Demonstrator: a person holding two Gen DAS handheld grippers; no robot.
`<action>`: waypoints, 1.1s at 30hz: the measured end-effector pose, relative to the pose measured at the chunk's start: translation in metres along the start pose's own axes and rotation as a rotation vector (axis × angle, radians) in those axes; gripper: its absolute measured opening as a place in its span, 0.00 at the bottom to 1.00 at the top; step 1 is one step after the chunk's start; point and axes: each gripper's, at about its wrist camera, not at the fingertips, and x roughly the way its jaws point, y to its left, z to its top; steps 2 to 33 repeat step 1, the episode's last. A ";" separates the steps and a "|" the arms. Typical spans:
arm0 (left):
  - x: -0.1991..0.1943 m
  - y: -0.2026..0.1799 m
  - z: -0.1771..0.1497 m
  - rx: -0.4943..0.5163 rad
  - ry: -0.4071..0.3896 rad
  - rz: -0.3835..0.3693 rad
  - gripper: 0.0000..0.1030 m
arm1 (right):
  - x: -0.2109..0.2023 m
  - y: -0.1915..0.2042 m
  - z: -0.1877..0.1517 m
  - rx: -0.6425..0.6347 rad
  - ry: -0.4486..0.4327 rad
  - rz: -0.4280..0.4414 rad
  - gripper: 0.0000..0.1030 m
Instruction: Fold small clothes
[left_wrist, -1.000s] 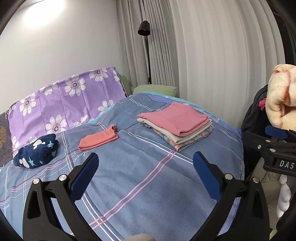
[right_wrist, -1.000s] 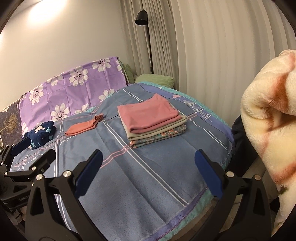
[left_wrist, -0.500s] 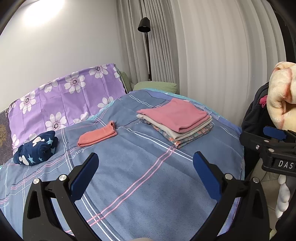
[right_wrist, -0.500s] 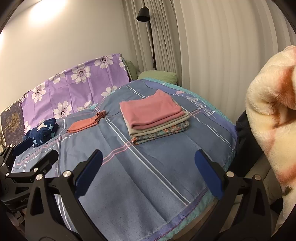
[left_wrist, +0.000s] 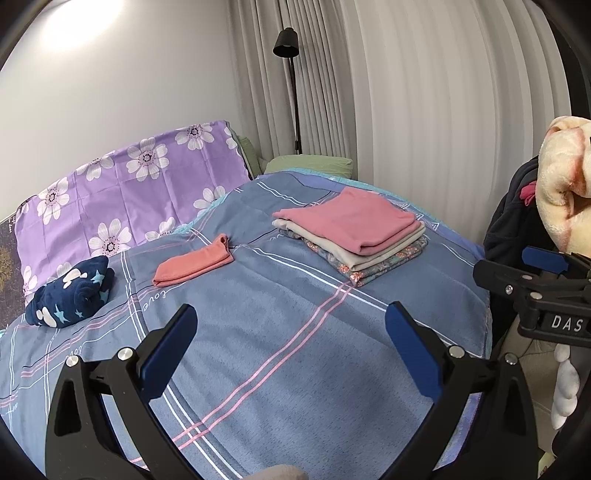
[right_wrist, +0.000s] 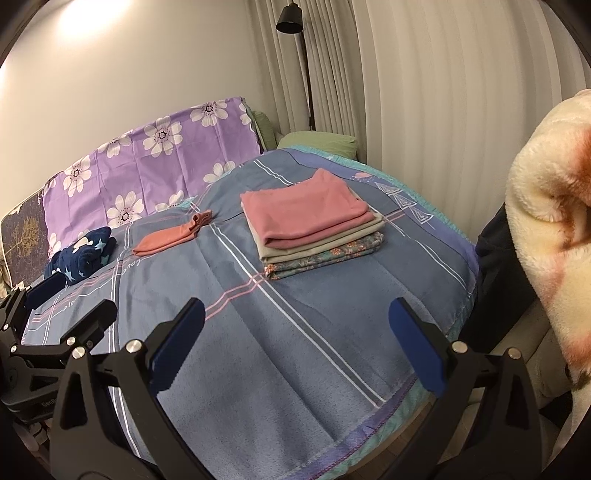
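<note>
A stack of three folded clothes, pink on top (left_wrist: 351, 225) (right_wrist: 306, 218), lies on the blue plaid bed cover (left_wrist: 258, 332) (right_wrist: 258, 332). A small folded coral garment (left_wrist: 194, 260) (right_wrist: 171, 236) lies left of it. A rolled navy star-print garment (left_wrist: 72, 291) (right_wrist: 83, 256) sits further left. My left gripper (left_wrist: 290, 350) is open and empty above the near part of the bed. My right gripper (right_wrist: 295, 349) is open and empty near the bed's front edge. It shows at the right edge of the left wrist view (left_wrist: 543, 280).
A purple flowered pillow (left_wrist: 122, 184) and a green pillow (left_wrist: 310, 164) lie at the bed's head. A black floor lamp (left_wrist: 286, 44) stands by the white curtain. A cream fleece blanket (right_wrist: 550, 221) and dark clothing (left_wrist: 513, 221) hang at the right.
Both grippers have drifted slightly, so the bed and clothes sit a little lower in view. Both stay open and empty; the clothes have not moved.
</note>
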 end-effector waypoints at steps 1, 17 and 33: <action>0.000 0.000 0.000 -0.001 0.000 0.001 0.99 | 0.001 0.001 0.000 -0.002 0.001 -0.001 0.98; 0.000 0.000 0.000 -0.001 0.000 0.001 0.99 | 0.001 0.001 0.000 -0.002 0.001 -0.001 0.98; 0.000 0.000 0.000 -0.001 0.000 0.001 0.99 | 0.001 0.001 0.000 -0.002 0.001 -0.001 0.98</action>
